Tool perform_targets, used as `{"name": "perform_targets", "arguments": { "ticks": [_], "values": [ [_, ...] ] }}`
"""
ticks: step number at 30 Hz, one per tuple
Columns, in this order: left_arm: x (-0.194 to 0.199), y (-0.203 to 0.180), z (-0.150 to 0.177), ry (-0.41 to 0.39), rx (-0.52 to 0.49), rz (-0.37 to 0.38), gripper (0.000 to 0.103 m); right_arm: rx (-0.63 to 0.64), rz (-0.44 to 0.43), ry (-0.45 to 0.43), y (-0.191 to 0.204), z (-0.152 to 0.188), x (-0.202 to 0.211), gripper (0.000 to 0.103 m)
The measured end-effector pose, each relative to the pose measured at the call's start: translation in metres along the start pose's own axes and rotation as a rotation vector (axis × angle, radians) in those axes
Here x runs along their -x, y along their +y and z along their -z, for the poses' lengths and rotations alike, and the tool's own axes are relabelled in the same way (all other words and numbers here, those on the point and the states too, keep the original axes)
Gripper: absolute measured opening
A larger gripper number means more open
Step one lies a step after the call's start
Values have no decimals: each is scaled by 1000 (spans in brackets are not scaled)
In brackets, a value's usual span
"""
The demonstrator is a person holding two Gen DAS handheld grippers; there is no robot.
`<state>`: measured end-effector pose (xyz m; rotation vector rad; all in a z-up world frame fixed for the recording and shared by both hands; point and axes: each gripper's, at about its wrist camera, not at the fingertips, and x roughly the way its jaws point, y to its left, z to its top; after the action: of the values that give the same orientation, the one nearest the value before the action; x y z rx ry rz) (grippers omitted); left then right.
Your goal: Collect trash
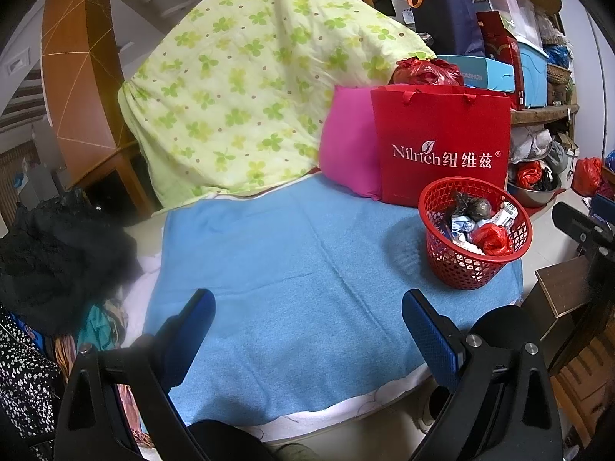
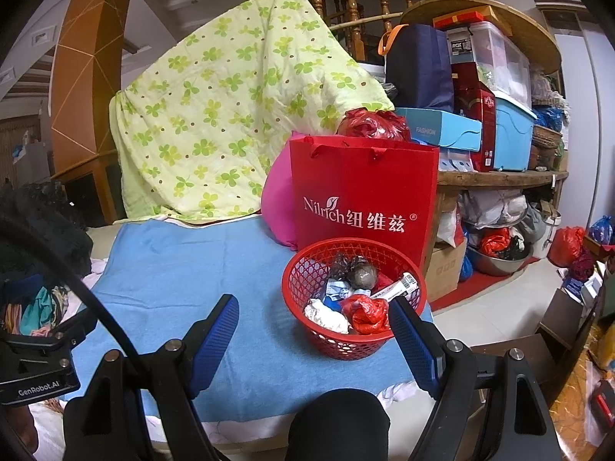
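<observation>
While both tongs (image 1: 307, 307) (image 2: 313, 317) gape wide, empty, over blue towel (image 1: 269, 269), basket (image 2: 307, 269) holds trash.

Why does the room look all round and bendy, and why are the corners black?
Both wrist views use a fisheye lens: the wooden railing and the shelf curve, and the corners go black outside the round image. In the left wrist view the black clothes at the edge look smeared, while the red basket stays sharp. Both views: soft, even light, with only a faint shadow beside the basket.
</observation>
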<state>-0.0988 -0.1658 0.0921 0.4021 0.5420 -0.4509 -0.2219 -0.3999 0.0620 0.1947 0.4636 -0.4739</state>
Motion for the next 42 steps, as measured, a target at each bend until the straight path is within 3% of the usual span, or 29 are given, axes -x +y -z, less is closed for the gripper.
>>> {"name": "perform_targets", "arguments": {
  "ticks": [10, 20, 42],
  "values": [
    [-3, -12, -9, -16, -14, 5, 97, -9, 75, 12, -16, -4, -5, 83],
    [-16, -28, -17, -35, 8, 61, 97, 44, 138, 20, -20, -5, -17, 83],
    [-23, -46, -26, -59, -12, 72, 97, 67, 142, 48, -24, -3, -29, 83]
  ]
}}
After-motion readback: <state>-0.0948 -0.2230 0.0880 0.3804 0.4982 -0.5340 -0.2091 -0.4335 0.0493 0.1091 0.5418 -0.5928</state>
